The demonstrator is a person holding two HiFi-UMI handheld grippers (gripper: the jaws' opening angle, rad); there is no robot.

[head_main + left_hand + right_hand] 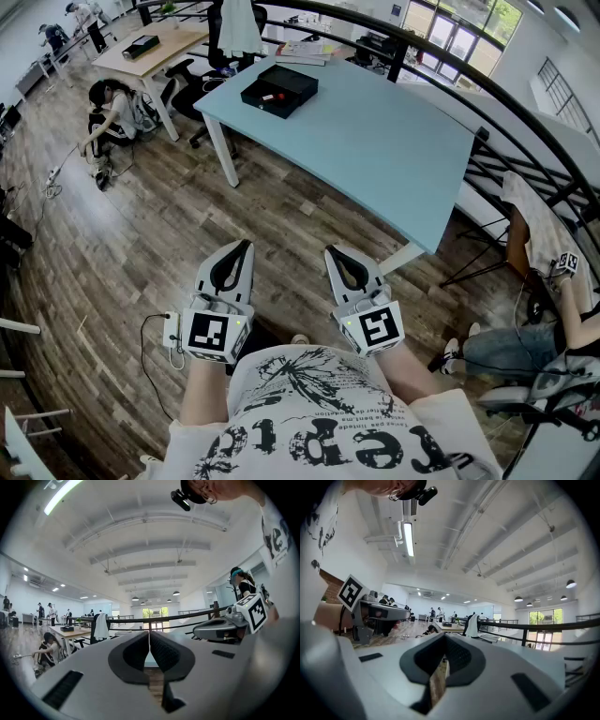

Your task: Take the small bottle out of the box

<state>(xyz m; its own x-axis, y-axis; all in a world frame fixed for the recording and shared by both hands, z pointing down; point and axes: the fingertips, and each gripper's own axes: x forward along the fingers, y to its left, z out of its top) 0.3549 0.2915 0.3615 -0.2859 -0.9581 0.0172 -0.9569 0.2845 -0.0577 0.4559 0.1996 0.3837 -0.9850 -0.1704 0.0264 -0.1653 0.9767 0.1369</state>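
Head view: approach step. Left tool (246, 246) and right tool (331, 251) closed tight, nothing held, well short of tabletop (375, 141). Box (279, 90) near tabletop's far left corner; bottle presumably inside, too small to tell. Next: step closer, open one tool.

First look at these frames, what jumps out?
The big light-blue table fills the middle of the head view, with a black box on its far end. Near the person's chest, the left gripper and right gripper are both shut and empty, short of the table.

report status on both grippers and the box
Left gripper shut, empty; right gripper shut, empty. Black box on blue table, well ahead, untouched; red item inside, too small to identify. Only wood floor in between.
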